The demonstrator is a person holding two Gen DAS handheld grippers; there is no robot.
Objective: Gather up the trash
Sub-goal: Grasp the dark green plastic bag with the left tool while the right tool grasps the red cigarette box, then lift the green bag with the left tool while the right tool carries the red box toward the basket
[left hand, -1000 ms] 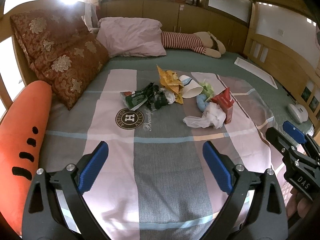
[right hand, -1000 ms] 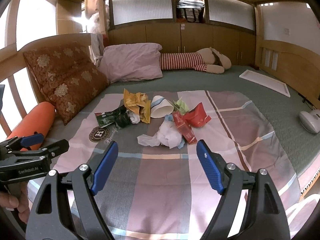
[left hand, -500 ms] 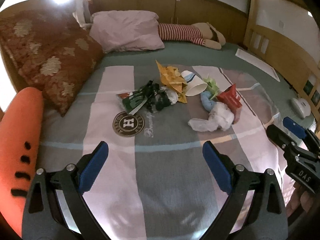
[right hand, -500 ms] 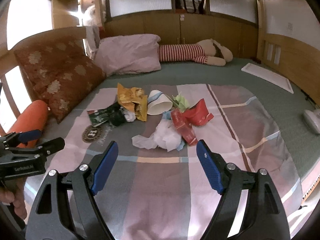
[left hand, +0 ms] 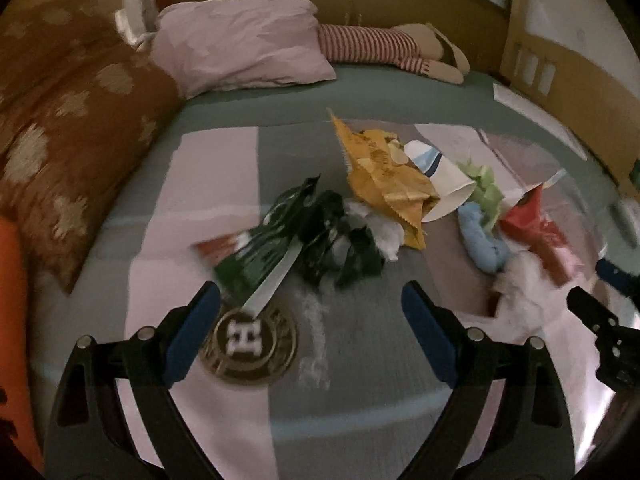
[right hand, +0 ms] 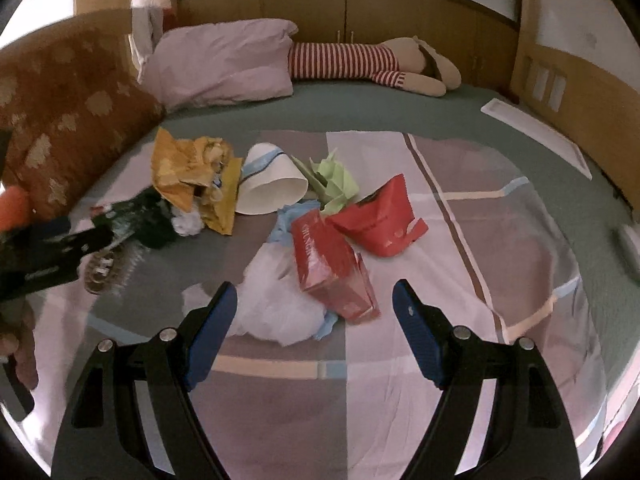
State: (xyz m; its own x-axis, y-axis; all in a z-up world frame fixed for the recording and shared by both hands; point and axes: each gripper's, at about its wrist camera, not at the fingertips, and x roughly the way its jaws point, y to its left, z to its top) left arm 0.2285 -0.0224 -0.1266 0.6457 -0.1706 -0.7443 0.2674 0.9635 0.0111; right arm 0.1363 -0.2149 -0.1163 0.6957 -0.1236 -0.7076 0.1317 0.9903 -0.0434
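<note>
A pile of trash lies on the checked blanket (left hand: 360, 360). It holds a green wrapper (left hand: 264, 256), a yellow bag (left hand: 384, 176), a white paper cup (left hand: 444, 184), green paper (right hand: 332, 180), a red carton (right hand: 332, 268), a red bag (right hand: 380, 216) and a white plastic bag (right hand: 276, 296). My left gripper (left hand: 310, 320) is open, just short of the green wrapper. My right gripper (right hand: 314, 316) is open, its jaws on either side of the white plastic bag and the red carton's near end. Each gripper shows at the edge of the other's view.
A brown flowered cushion (left hand: 60, 128) and an orange plush (left hand: 10, 280) line the left side. A pink pillow (right hand: 224, 64) and a striped plush toy (right hand: 360, 60) lie at the back. A wooden rail (right hand: 580, 92) runs along the right.
Both grippers have moved forward and down toward the trash pile, which now looks much larger. Both stay open.
</note>
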